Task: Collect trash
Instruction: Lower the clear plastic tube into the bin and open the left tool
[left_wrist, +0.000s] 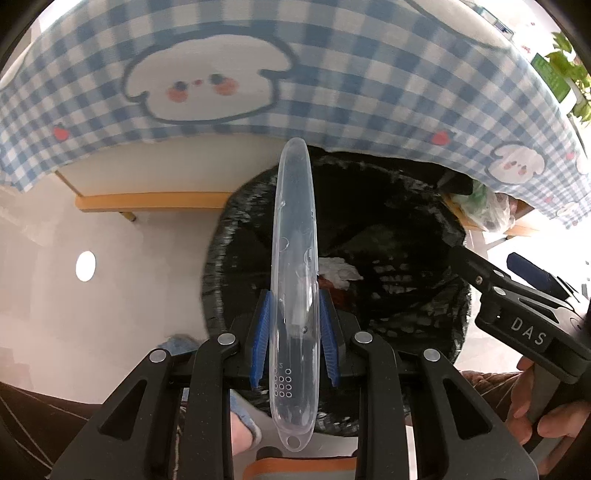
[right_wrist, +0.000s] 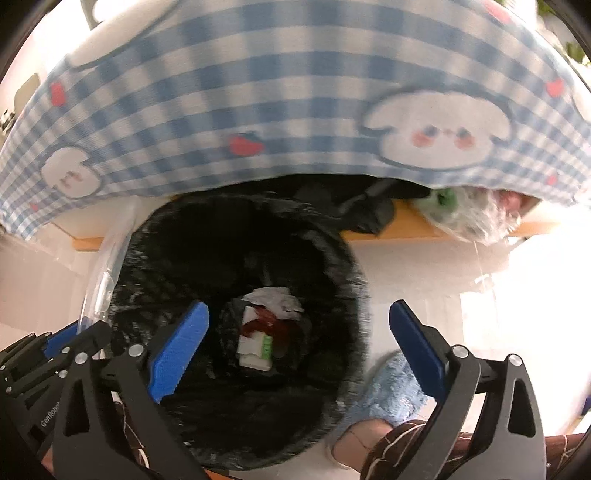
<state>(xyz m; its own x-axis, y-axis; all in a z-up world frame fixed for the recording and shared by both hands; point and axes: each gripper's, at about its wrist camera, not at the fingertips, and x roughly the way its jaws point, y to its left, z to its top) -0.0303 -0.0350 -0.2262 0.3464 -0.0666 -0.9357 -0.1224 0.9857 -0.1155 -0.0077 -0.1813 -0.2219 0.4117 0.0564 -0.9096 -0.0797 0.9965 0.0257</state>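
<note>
Now | clear case (left_wrist: 294, 291) clamped in left claw (left_wrist: 294, 343) | above bin (left_wrist: 406, 236)

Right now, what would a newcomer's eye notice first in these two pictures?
First the long clear plastic case, clamped in the left tongs above the black-lined trash bin. Next the right tongs, open and empty over the bin, with crumpled trash at its bottom. Behind hangs a blue checked tablecloth with bunny faces.

Was blue-and-white gingham with white bunny faces and red strawberries across the tablecloth (left_wrist: 369, 85). Shone glossy black on the bin liner (right_wrist: 332, 280); stayed clear, colourless along the plastic case (left_wrist: 295, 280).
</note>
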